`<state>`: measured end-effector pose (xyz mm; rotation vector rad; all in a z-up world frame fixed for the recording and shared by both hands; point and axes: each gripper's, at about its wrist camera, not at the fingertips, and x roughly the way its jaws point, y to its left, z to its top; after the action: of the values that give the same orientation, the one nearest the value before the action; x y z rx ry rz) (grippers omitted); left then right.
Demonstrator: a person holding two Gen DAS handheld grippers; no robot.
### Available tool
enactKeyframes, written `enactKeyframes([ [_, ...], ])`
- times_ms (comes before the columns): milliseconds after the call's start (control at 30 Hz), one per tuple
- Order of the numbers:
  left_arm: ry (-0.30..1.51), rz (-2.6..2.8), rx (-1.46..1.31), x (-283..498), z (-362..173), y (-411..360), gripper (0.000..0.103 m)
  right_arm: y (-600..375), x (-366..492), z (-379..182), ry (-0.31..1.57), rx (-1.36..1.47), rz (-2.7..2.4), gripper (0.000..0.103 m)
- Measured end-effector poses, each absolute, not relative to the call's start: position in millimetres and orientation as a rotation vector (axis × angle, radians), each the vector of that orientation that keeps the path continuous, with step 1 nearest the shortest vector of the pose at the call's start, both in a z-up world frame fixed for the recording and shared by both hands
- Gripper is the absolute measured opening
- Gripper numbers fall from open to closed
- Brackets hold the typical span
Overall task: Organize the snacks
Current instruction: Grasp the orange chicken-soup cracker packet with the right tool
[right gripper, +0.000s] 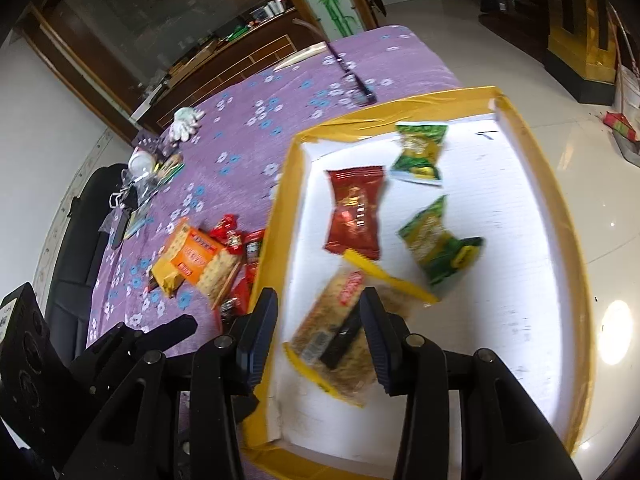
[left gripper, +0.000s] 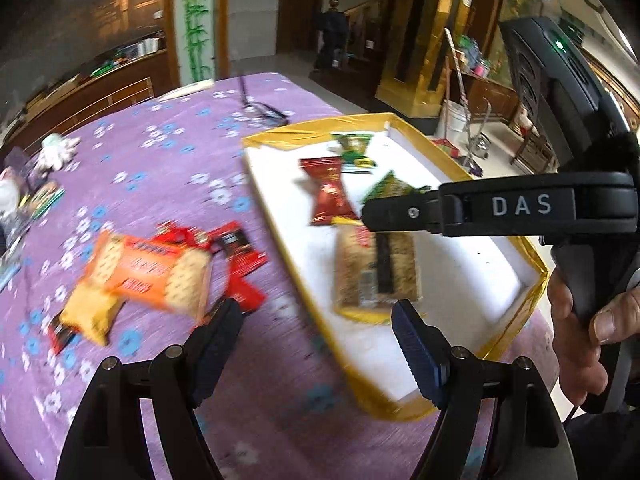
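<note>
A yellow-rimmed white tray (left gripper: 280,216) (right gripper: 280,216) lies on the purple cloth. In it lie a red packet (left gripper: 330,196) (right gripper: 354,212), two green packets (left gripper: 354,148) (right gripper: 420,152) and a brown cracker pack (left gripper: 376,268) (right gripper: 340,332). An orange cracker pack (left gripper: 148,276) (right gripper: 196,264) and several red packets (left gripper: 240,256) (right gripper: 240,248) sit on the cloth left of the tray. My left gripper (left gripper: 316,332) hangs open over the tray's near left rim, holding nothing. My right gripper (right gripper: 318,320) hovers open above the brown cracker pack, its pads clear of it.
A white glove (left gripper: 56,152) (right gripper: 184,124) and small clutter sit at the table's far left. A dark cable or glasses (left gripper: 260,110) lies beyond the tray. The tray reaches the table's right edge, with tiled floor (right gripper: 600,200) below. A hand (left gripper: 580,340) holds the right gripper.
</note>
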<state>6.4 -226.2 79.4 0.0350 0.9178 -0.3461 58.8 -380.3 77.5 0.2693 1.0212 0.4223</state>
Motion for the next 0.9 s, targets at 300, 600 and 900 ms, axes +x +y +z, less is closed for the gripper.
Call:
enactKeyframes([
  [300, 0.943, -0.242, -0.025, -11, 68, -162, 0.080, -317, 56, 75, 1.057, 0.222, 0.556, 0.042],
  [600, 0.957, -0.137, -0.054, -38, 59, -94, 0.081, -239, 93, 61, 1.127, 0.235, 0.683, 0.046],
  [900, 0.952, -0.058, -0.087, -58, 58, -38, 0.081, -211, 158, 33, 1.192, 0.260, 0.650, 0.057],
])
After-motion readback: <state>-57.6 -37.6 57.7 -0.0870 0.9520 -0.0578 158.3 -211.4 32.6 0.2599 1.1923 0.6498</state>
